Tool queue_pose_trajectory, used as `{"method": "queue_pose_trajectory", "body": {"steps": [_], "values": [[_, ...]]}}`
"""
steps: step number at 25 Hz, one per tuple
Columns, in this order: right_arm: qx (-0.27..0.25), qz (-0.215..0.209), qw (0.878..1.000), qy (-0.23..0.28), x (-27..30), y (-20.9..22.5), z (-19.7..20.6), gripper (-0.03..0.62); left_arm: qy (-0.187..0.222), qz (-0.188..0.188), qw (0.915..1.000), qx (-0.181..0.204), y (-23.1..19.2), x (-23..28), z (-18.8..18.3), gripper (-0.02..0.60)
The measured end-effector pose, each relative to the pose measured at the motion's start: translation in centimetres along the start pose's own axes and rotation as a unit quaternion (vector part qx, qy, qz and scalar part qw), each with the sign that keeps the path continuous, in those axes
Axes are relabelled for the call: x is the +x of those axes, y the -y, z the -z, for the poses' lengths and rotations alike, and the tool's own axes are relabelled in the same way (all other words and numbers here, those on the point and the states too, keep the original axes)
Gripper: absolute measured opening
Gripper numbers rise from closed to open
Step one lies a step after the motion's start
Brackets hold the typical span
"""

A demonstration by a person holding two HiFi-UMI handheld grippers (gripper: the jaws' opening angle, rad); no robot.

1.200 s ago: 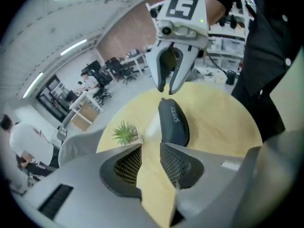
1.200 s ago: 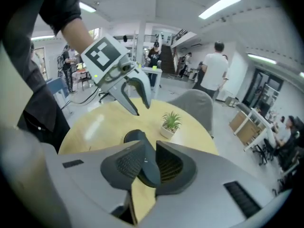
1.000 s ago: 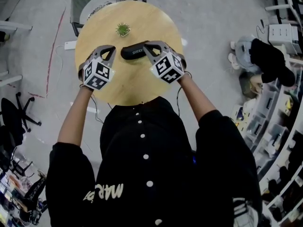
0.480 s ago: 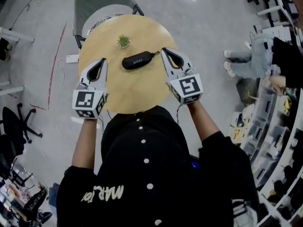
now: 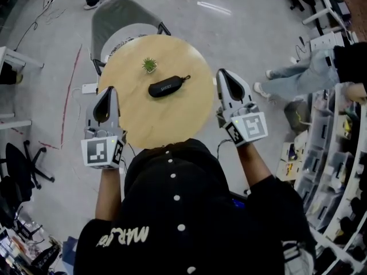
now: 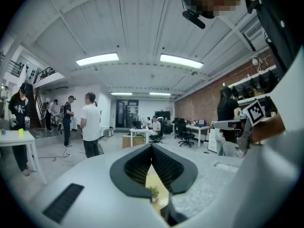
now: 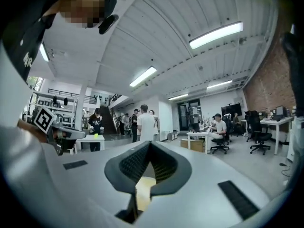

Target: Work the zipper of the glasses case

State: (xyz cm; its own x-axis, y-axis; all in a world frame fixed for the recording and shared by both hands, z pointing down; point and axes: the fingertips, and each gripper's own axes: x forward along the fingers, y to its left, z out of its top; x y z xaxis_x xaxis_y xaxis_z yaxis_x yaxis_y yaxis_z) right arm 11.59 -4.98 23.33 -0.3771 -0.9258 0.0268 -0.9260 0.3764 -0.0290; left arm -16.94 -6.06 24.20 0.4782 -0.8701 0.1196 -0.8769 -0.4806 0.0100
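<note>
The black glasses case lies alone near the middle of the round wooden table, with its zipper pull cord at its right end. My left gripper is held off the table's left edge, shut and empty. My right gripper is off the table's right edge, also shut and empty. Neither touches the case. In the left gripper view the jaws meet at their tips and point out into the room. The right gripper view shows its jaws the same way.
A small green potted plant stands on the table behind the case. A grey chair sits beyond the table. Shelving and a person's legs are at the right. Several people stand in the room.
Both grippers have drawn back from the case, outward to the table's sides and toward my body. The case stays on the table.
</note>
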Motion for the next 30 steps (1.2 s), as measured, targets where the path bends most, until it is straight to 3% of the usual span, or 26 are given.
{"method": "queue_pose_trajectory", "body": {"steps": [5,10,12,14,20,30], "values": [[-0.003,0.019,0.999,0.04,-2.2,0.5,-4.0,0.002,0.021,-0.014,0.9997,-0.002,-0.5,-1.8,-2.2,0.003],[-0.019,0.045,0.996,0.07,-4.5,1.7,-5.5,0.002,0.043,-0.048,0.9977,0.022,-1.7,-3.5,-3.5,0.003],[-0.026,0.051,0.995,0.08,-5.1,2.0,-6.0,0.002,0.044,-0.054,0.9975,0.014,-2.1,-4.0,-3.4,0.003],[-0.032,0.062,0.994,0.084,-5.8,2.3,-6.3,0.002,0.044,-0.059,0.9973,0.0,-2.6,-4.7,-3.3,0.003],[-0.023,0.095,0.991,0.092,-7.1,3.5,-6.5,0.002,0.042,-0.071,0.9966,0.005,-3.6,-6.6,-4.0,0.003],[-0.019,0.091,0.992,0.088,-7.5,2.5,-6.0,0.002,0.047,-0.079,0.9957,0.01,-3.5,-6.9,-4.6,0.003]]}}
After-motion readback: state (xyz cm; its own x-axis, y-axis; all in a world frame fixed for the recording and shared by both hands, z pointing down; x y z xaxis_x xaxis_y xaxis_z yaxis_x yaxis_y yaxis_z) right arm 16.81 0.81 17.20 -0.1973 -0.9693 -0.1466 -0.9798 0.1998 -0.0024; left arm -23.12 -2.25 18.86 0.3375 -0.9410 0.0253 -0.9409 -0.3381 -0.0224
